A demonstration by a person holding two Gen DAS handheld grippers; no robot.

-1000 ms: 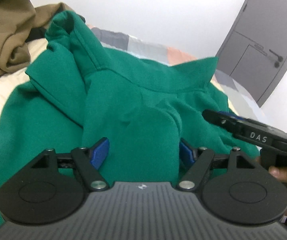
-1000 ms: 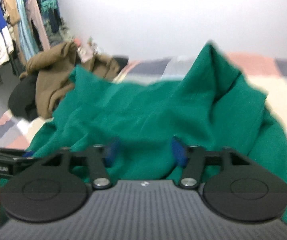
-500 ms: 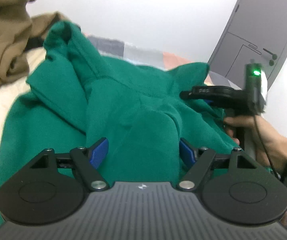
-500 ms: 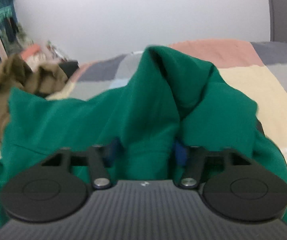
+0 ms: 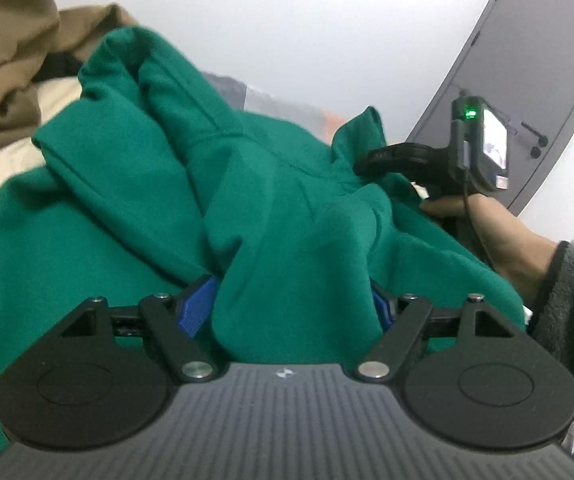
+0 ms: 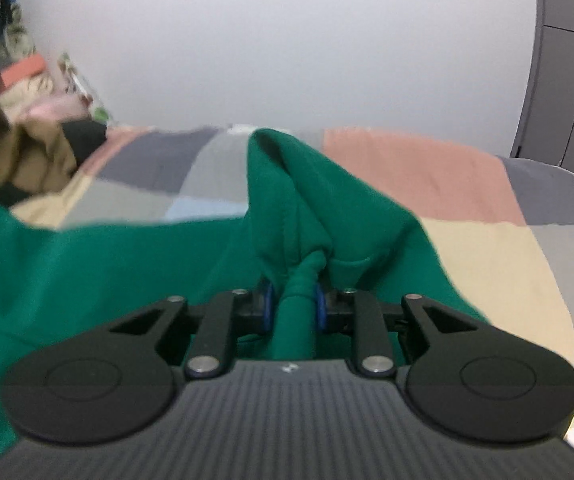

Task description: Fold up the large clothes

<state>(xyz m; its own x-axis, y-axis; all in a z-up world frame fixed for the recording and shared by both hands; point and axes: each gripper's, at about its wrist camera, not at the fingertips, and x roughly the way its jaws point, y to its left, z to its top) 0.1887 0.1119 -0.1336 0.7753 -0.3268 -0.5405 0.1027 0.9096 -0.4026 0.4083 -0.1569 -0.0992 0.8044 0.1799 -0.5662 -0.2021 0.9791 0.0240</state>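
Note:
A large green hoodie (image 5: 287,208) lies crumpled on the bed. My left gripper (image 5: 291,308) stands wide, with a thick hump of the green cloth bulging up between its blue pads (image 5: 197,306); the left pad's face still shows. In the right wrist view the right gripper (image 6: 293,306) is closing its jaws, and its pads pinch a narrow rolled fold of the hoodie (image 6: 87,264). The left wrist view shows that right gripper (image 5: 371,160) at a raised peak of cloth on the far right, held by a hand (image 5: 487,216).
A brown garment (image 5: 3,80) is heaped at the back left, also visible as the brown pile (image 6: 7,160). The patchwork bed cover (image 6: 407,168) stretches to the right of the hoodie. A grey door (image 5: 527,80) stands behind on the right.
The right gripper swung away to the far right peak of the hoodie and narrowed its jaws onto a fold there. The left gripper stayed wide over the same hump of cloth.

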